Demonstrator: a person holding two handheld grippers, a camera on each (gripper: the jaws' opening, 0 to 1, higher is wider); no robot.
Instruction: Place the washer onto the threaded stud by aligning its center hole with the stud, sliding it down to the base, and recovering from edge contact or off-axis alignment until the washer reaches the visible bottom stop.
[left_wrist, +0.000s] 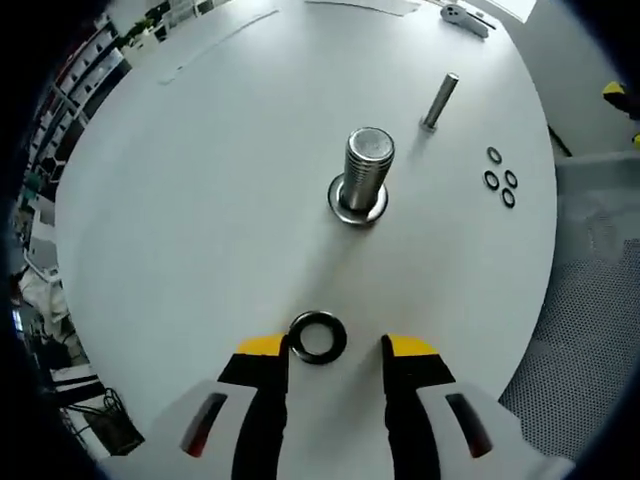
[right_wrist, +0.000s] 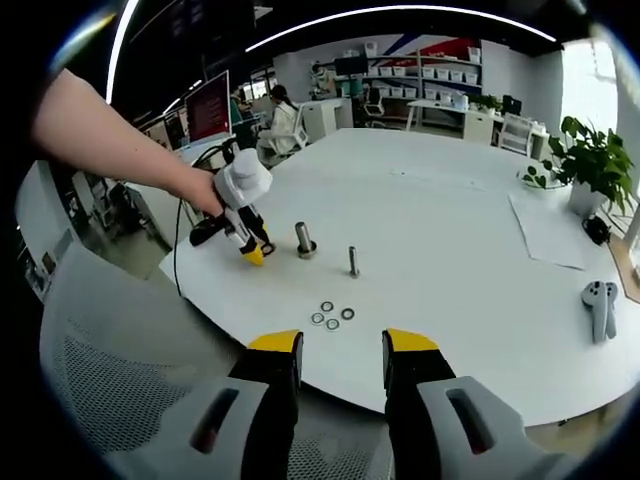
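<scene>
1. A dark ring-shaped washer (left_wrist: 318, 337) lies flat on the white round table (left_wrist: 180, 230), low in the left gripper view, between the yellow-tipped jaws of the left gripper (left_wrist: 335, 350) and close against the left-hand one; whether it touches that jaw cannot be told.
2. The left gripper stands wide open, holding nothing. In the right gripper view it appears at centre left (right_wrist: 256, 252), held by a person's hand (right_wrist: 203, 190) and angled down at the table.
3. The washer looks like a thin, rigid, light ring, probably smooth and prone to skidding on the slick tabletop. Judged from its flat lie, the outer rim is the place to pinch, on opposite sides, leaving the centre hole free.
4. Above it, at the frame's centre, rises the large threaded stud (left_wrist: 366, 170) on a round base flange (left_wrist: 357, 205), the likely bottom stop, bare of any washer.
5. A slimmer bolt (left_wrist: 439, 101) stands at upper right, with four small rings (left_wrist: 500, 178) clustered just right of the stud.
6. The right gripper (right_wrist: 341, 350), well apart from the work, hangs open and empty off the table's near edge, over a mesh chair (right_wrist: 110, 370).
</scene>
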